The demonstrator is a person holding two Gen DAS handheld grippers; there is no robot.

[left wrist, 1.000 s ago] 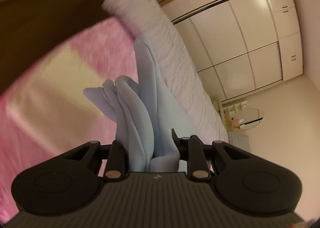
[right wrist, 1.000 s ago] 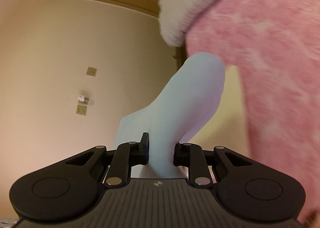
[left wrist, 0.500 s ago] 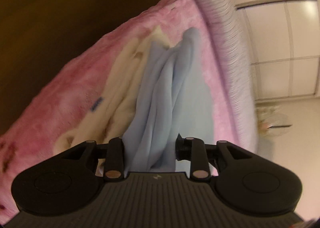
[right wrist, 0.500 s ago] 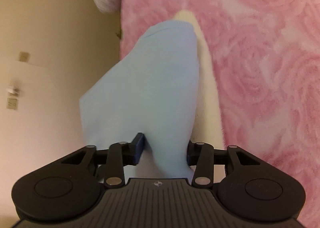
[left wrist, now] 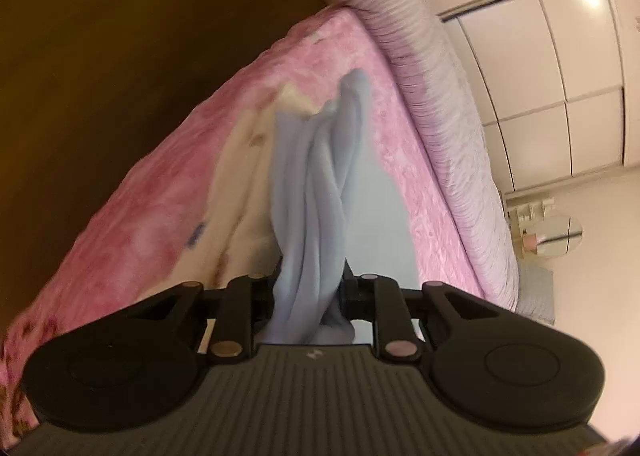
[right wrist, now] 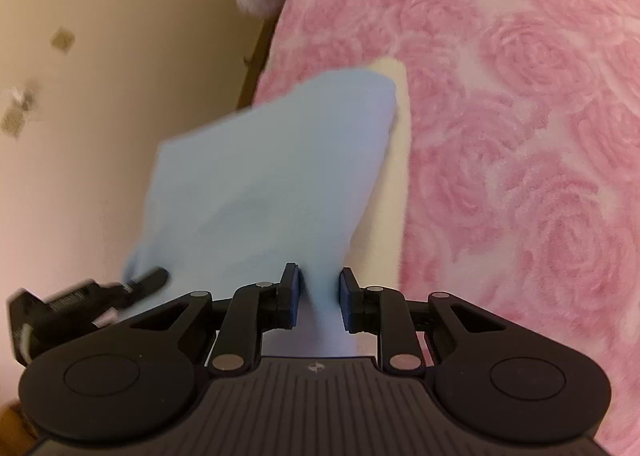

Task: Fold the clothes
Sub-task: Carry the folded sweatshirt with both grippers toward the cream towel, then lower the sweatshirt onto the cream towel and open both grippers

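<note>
The left claw (left wrist: 310, 290) grips a bunched fold of the light blue garment (left wrist: 320, 191), its jaws having just closed on the cloth. The garment trails up the middle of the frame across the pink blanket (left wrist: 160, 223) on the bed. The right claw (right wrist: 319, 298), jaws likewise just closed, pinches another part of the garment (right wrist: 260, 175) at lower centre, beside the rose-patterned blanket (right wrist: 520, 135).
</note>
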